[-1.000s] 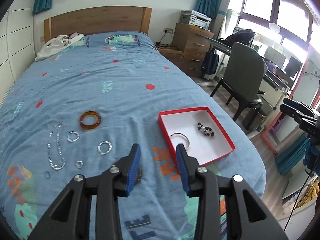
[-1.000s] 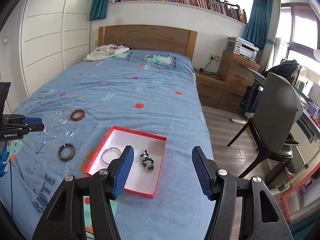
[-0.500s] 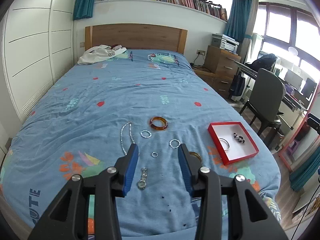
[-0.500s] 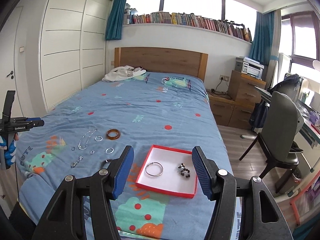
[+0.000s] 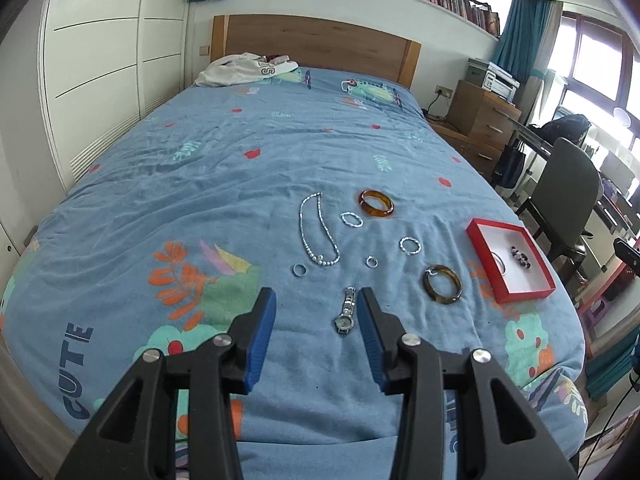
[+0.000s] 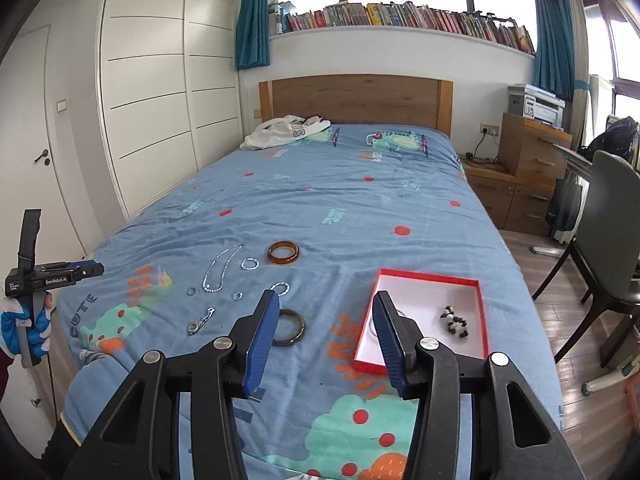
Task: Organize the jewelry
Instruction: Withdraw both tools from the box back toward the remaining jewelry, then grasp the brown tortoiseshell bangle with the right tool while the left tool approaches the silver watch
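Your left gripper (image 5: 316, 312) hangs over the foot of the bed (image 5: 240, 160), jaws apart with nothing between the blue ribbed pads; they have just been opening. Its view alone shows the silver wristwatch (image 5: 346, 312) close up, lying flat beside the right-hand pad. Your right gripper (image 6: 326, 320) also stands open and holds nothing; its jaws have just been closing. Only its view shows the left gripper from outside, at the picture's left edge above a blue-and-white glove (image 6: 24, 324), and the wardrobe doors (image 6: 160, 100).

Loose on the quilt lie a beaded necklace (image 5: 318, 232), an amber bangle (image 5: 376, 204), a dark mottled bangle (image 5: 442, 284), two sparkling bracelets (image 5: 352, 219) (image 5: 410, 245) and two small rings (image 5: 299, 270) (image 5: 372, 261). The red-walled, white-floored box (image 5: 516, 294) sits near the bed's right edge, holding a thin metal bangle (image 5: 498, 263) and a dark bead cluster (image 5: 520, 258).

A second ago the left view sat close over box and bangles; now it stands farther back, and the watch has come into sight. The right view has likewise drawn back from the box.
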A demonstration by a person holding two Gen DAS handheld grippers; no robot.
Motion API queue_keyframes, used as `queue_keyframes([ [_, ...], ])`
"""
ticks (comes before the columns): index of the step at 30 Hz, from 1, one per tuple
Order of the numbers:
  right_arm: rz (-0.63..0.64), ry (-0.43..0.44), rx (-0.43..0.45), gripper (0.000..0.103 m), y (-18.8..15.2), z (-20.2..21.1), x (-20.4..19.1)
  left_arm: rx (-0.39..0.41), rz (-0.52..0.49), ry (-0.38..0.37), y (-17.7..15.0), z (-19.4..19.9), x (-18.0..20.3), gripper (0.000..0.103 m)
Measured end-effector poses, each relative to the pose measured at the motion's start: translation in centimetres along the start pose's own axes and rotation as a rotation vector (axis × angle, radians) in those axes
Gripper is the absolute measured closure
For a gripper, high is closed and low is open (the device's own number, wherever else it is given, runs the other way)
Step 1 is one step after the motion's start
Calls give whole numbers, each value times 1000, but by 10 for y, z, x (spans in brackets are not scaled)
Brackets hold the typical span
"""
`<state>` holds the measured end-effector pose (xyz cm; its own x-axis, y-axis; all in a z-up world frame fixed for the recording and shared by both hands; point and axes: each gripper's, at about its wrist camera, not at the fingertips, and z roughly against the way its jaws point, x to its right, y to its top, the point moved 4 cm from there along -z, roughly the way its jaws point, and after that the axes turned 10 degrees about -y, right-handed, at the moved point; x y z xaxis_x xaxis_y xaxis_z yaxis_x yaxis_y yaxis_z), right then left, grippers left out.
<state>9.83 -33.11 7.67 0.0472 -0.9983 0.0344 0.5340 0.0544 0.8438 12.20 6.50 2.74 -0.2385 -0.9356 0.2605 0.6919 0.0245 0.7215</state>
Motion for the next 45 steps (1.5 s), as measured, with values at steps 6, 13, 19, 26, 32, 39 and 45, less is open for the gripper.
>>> queue_keyframes([
  [6, -4, 38, -50, 59, -18, -33, -18, -42, -1, -2, -19, -28, 0, 63],
  [13, 13, 72, -135, 63, -45, -72, -37, -127, -19, -12, -41, -69, 1, 63],
  [19, 35, 125, -214, 65, -63, -114, -63, -187, -23, -26, -50, -105, 1, 63],
  [26, 56, 177, -280, 65, -73, -160, -87, -250, -41, -72, -55, -144, 6, 63],
  [32, 88, 218, -321, 66, -76, -195, -105, -299, -54, -108, -57, -174, 9, 63],
  [39, 118, 249, -359, 66, -80, -230, -120, -350, -66, -111, -59, -206, 7, 63],
  [45, 126, 268, -390, 66, -87, -251, -124, -368, -70, -114, -61, -220, 6, 63],
])
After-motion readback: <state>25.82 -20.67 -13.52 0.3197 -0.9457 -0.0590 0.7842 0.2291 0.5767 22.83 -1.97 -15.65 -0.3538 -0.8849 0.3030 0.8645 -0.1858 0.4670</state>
